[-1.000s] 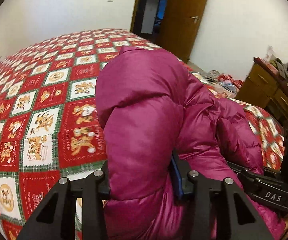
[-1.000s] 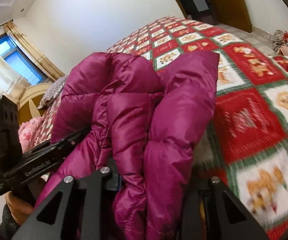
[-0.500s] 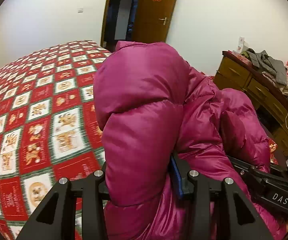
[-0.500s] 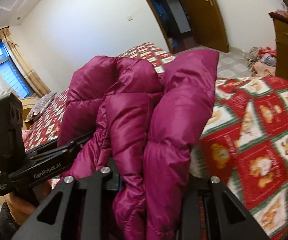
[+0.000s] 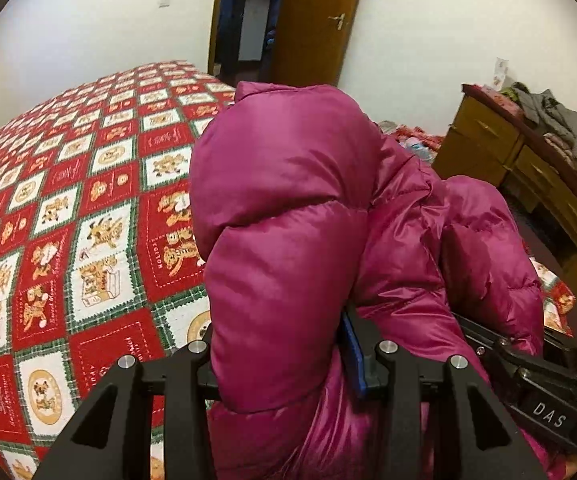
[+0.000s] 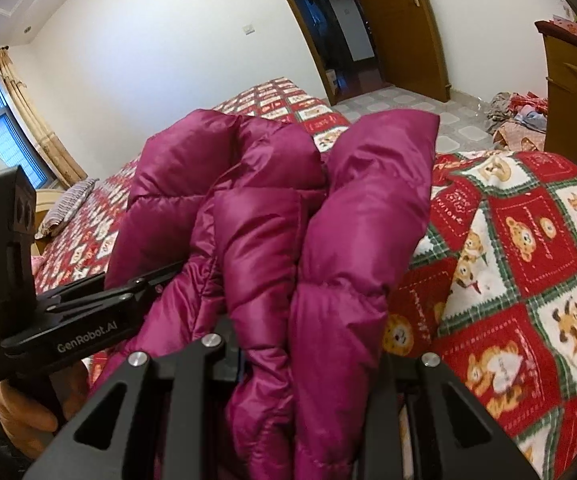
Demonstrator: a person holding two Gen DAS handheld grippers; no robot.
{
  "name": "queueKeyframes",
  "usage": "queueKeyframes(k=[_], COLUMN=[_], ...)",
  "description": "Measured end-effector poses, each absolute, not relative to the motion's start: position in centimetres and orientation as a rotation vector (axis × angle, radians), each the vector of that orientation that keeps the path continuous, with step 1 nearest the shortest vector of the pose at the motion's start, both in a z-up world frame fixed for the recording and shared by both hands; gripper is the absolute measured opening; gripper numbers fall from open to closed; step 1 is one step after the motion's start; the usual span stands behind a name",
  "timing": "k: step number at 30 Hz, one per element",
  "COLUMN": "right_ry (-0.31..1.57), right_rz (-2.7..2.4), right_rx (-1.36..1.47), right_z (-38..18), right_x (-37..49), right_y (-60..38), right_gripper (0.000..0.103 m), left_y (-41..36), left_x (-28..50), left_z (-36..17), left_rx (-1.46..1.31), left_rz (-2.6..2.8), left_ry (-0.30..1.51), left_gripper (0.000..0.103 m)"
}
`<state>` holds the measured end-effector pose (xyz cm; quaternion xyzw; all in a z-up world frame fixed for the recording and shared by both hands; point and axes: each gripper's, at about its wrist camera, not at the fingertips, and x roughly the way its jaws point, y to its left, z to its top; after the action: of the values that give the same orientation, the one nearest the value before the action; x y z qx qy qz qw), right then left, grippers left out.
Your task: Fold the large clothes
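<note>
Both grippers clamp thick folds of the magenta down jacket (image 5: 288, 240), left gripper (image 5: 284, 354) and right gripper (image 6: 308, 360) partly closed on the padding, side by side, probably to carry it bunched and lifted above the bed (image 5: 68, 220); its hem is hidden; the red patterned quilt lies bare beneath; a wooden door (image 6: 404, 20) and dresser (image 5: 508, 152) stand beyond.

The right gripper (image 6: 308, 364) clamps a fold of the jacket (image 6: 272, 248); beyond its fingers lies the bed (image 6: 528, 240), left of them the left gripper (image 6: 88, 320).
</note>
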<state>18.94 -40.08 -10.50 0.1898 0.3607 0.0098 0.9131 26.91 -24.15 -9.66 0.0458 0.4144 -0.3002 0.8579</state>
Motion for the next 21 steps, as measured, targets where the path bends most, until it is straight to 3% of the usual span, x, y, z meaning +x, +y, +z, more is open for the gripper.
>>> queueKeyframes(k=[6, 9, 13, 15, 21], right_ry=[0.777, 0.784, 0.791, 0.793, 0.713], right_rz=[0.007, 0.007, -0.009, -0.037, -0.177], right_rx=[0.42, 0.446, 0.459, 0.463, 0.33], right_z=[-12.8, -13.3, -13.1, -12.4, -6.5], right_x=[19.5, 19.5, 19.0, 18.1, 14.7], right_y=[-41.6, -42.3, -42.8, -43.1, -41.8], right_gripper=[0.029, 0.03, 0.042, 0.046, 0.046], left_y=[-25.8, -26.6, -27.0, -27.3, -27.6], left_x=[27.8, 27.6, 27.6, 27.3, 26.6], left_z=[-11.6, -12.3, -13.4, -13.4, -13.2], left_rx=[0.138, 0.182, 0.203, 0.228, 0.262], left_rz=[-0.572, -0.54, -0.508, -0.502, -0.481], left_ry=[0.877, 0.845, 0.809, 0.796, 0.76], left_gripper=[0.044, 0.053, 0.067, 0.068, 0.068])
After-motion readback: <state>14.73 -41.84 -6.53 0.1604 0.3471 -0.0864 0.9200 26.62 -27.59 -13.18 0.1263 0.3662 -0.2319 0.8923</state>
